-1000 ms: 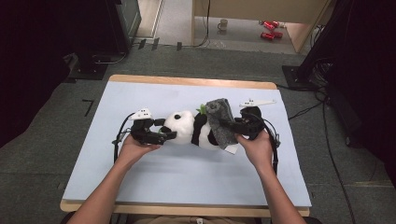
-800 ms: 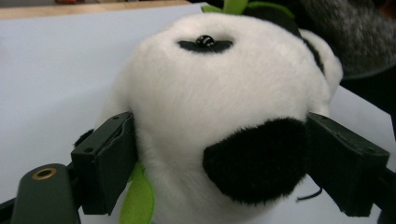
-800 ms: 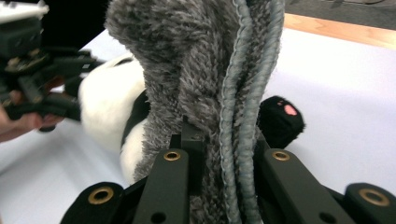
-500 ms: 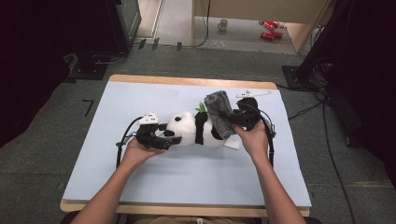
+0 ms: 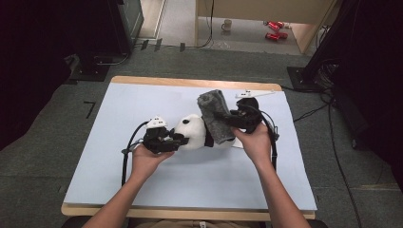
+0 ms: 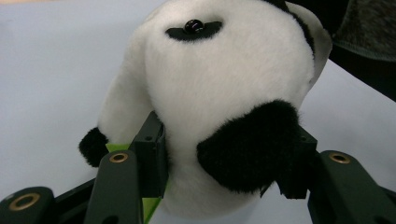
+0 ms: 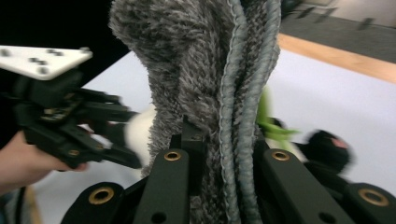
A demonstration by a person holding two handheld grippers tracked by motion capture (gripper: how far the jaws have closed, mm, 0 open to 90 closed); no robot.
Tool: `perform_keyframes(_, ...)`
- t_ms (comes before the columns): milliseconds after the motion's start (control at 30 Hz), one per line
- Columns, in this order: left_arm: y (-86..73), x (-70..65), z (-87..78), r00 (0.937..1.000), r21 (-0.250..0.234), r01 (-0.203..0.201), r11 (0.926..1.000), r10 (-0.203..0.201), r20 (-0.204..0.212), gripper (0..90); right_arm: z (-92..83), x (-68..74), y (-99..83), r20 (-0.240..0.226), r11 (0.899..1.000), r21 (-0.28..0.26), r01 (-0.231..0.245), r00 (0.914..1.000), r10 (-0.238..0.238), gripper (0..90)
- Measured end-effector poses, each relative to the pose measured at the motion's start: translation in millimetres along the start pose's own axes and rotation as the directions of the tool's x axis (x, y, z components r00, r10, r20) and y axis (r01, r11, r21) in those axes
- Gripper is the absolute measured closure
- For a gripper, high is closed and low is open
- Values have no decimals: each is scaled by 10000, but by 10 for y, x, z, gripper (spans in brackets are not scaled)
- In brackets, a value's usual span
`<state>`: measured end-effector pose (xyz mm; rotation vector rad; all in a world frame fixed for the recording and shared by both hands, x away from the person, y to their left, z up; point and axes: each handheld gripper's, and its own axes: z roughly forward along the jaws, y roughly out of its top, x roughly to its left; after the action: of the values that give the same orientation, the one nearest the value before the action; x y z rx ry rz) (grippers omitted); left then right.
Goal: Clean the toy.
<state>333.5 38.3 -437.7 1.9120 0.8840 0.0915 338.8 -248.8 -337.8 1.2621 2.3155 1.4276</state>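
A black-and-white panda plush [image 5: 192,133] lies on its side on the pale blue table mat [image 5: 142,99]. My left gripper [image 5: 178,138] has just been closing on its head. In the left gripper view the panda's head [image 6: 224,84] sits between the jaws, and both pads [image 6: 152,156] press into the fur, one at a black ear. My right gripper [image 5: 227,118] is shut on a grey fuzzy knitted cloth [image 5: 214,111], held up over the panda's body. In the right gripper view that cloth [image 7: 205,70] stands bunched between the jaws of my right gripper [image 7: 224,144].
The mat covers a wooden table whose far edge [image 5: 190,81] shows bare. Cables trail from both grippers. On the floor behind stand a mug [image 5: 227,23], red items [image 5: 273,28] and dark equipment at both sides.
The left jaws have closed around the panda's head. The right hand has lifted the grey cloth up and away from the person, and it now stands more upright over the panda.
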Motion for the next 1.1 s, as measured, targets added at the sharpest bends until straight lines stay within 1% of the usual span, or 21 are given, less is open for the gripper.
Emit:
perform_keyframes(100, -12, -3, -8, 9994, 55, 344, 9994, -344, 9, 467, 125, 125, 15, -338, 9995, 186, 262, 9991, -256, 791)
perform_keyframes(167, -23, -15, -20, 9992, 118, 393, 9992, -393, 22, 463, 207, 215, 15, -511, 9990, 177, 416, 9979, -406, 791)
perform_keyframes(200, -34, -23, -25, 9992, 151, 404, 9991, -404, -9, 461, 288, 307, 9, -661, 9979, 219, 617, 9960, -601, 790)
perform_keyframes(233, -46, -28, -28, 9991, 137, 415, 9990, -415, -33, 461, 288, 307, 9, -661, 9979, 219, 617, 9960, -601, 790)
perform_keyframes(300, -66, -35, -30, 9989, 88, 473, 9988, -472, -65, 460, 378, 379, -11, -915, 9977, 285, 612, 9941, -584, 790)
perform_keyframes(333, -75, -35, -31, 9987, 49, 500, 9987, -500, -84, 459, 433, 407, -29, -973, 9970, 426, 647, 9934, -603, 790)
perform_keyframes(400, -86, -32, -35, 9983, 60, 581, 9983, -581, -109, 455, 567, 428, -88, -808, 9922, 900, 868, 9935, -795, 790)
perform_keyframes(433, -94, -26, -28, 9982, 253, 570, 9981, -565, -212, 455, 637, 416, -130, -624, 9890, 1147, 931, 9943, -864, 790)
perform_keyframes(467, -110, -10, -26, 9980, 282, 613, 9977, -608, -187, 454, 686, 383, -176, -644, 9893, 1082, 975, 9938, -909, 791)
perform_keyframes(500, -125, 10, -26, 9977, 201, 663, 9976, -661, -135, 454, 715, 347, -212, -705, 9907, 990, 929, 9938, -862, 792)
perform_keyframes(533, -136, 27, -22, 9973, 130, 729, 9973, -728, -103, 454, 725, 312, -230, -686, 9906, 941, 992, 9933, -930, 793)
perform_keyframes(567, -136, 38, -21, 9965, 130, 827, 9965, -826, -88, 454, 724, 284, -236, -524, 9893, 898, 1146, 9925, -1103, 793)
perform_keyframes(600, -139, 47, -17, 9965, 85, 832, 9965, -831, -101, 456, 716, 256, -236, -364, 9886, 895, 1207, 9924, -1179, 793)
perform_keyframes(700, -156, 110, -15, 9950, -10, 994, 9950, -994, 73, 459, 650, 160, -232, 198, 9888, 953, 1151, 9929, -1175, 794)
perform_keyframes(733, -155, 130, -16, 9943, -16, 1048, 9945, -1047, 179, 460, 617, 125, -237, 423, 9894, 1009, 1042, 9932, -1089, 795)
perform_keyframes(833, -142, 151, -12, 9948, -44, 984, 9951, -982, 260, 460, 513, 21, -267, 570, 9929, 959, 710, 9954, -766, 795)
perform_keyframes(900, -140, 172, -11, 9945, -81, 1013, 9948, -1011, 263, 459, 427, -26, -276, 822, 9944, 820, 669, 9939, -737, 795)
perform_keyframes(933, -138, 185, -10, 9945, -86, 1019, 9948, -1016, 259, 459, 331, -78, -281, 1084, 9962, 722, 493, 9925, -570, 795)
perform_keyframes(967, -134, 200, -13, 9937, -69, 1087, 9941, -1084, 292, 459, 331, -78, -281, 1084, 9962, 722, 493, 9925, -570, 795)
perform_keyframes(1000, -129, 217, -14, 9933, -51, 1106, 9939, -1104, 338, 459, 276, -116, -284, 1222, 9973, 625, 390, 9914, -464, 796)
perform_keyframes(1100, -115, 225, -4, 9935, -96, 1084, 9941, -1080, 354, 459, 117, -264, -301, 1414, 9993, 357, -73, 9899, 22, 802)
